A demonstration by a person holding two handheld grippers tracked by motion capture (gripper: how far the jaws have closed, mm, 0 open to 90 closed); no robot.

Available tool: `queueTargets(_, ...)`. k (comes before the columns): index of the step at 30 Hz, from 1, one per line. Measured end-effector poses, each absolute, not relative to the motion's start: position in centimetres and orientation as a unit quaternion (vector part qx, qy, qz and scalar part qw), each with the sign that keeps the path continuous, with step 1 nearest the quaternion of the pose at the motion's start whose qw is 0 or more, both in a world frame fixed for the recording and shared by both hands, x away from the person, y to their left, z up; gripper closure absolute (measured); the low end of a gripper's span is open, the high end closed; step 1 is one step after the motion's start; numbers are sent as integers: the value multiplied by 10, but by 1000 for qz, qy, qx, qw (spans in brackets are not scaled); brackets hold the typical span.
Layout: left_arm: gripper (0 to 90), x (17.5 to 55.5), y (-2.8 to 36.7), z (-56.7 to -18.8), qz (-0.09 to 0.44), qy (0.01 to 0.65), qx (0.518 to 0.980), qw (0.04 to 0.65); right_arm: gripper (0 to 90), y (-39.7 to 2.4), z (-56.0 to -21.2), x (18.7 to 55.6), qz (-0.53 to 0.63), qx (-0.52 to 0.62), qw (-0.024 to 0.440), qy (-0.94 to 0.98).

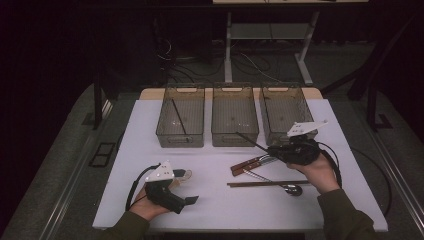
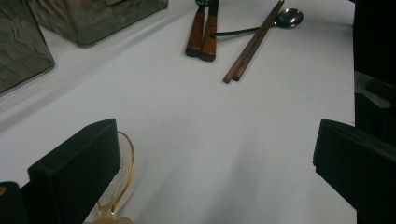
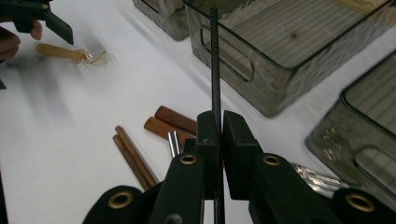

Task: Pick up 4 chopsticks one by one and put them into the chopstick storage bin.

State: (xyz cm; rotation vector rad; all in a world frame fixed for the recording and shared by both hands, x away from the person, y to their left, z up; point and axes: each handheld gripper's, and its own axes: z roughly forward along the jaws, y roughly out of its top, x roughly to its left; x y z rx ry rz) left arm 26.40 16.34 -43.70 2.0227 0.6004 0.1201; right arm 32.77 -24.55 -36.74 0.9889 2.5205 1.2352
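From my right gripper, clamped on a thin black rod, the way to twelve o'clock is barred by the middle bin, and another bin crowds in at three. Below me at seven lie the brown chopsticks and two wooden-handled utensils. Towards ten the white table lies bare up to my left gripper. Between its wide-apart jaws the tabletop is free, though a clear amber-rimmed spoon hugs the eight o'clock jaw.

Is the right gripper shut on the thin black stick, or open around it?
Shut on it: in the right gripper view the right gripper has its jaws pressed against the black stick, which points toward the middle bin.
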Motion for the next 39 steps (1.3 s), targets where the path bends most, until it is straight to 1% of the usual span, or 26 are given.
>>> queueTargets(19,0,263,164,-436,52,245,834,492,855,-177,-357,367,404,333,99,847)
queueTargets(31,0,263,164,-436,53,246,836,487,855,-146,-346,393,403,349,93,841)
queueTargets(39,0,263,164,-435,54,244,836,489,855,-117,-341,415,402,355,95,838)
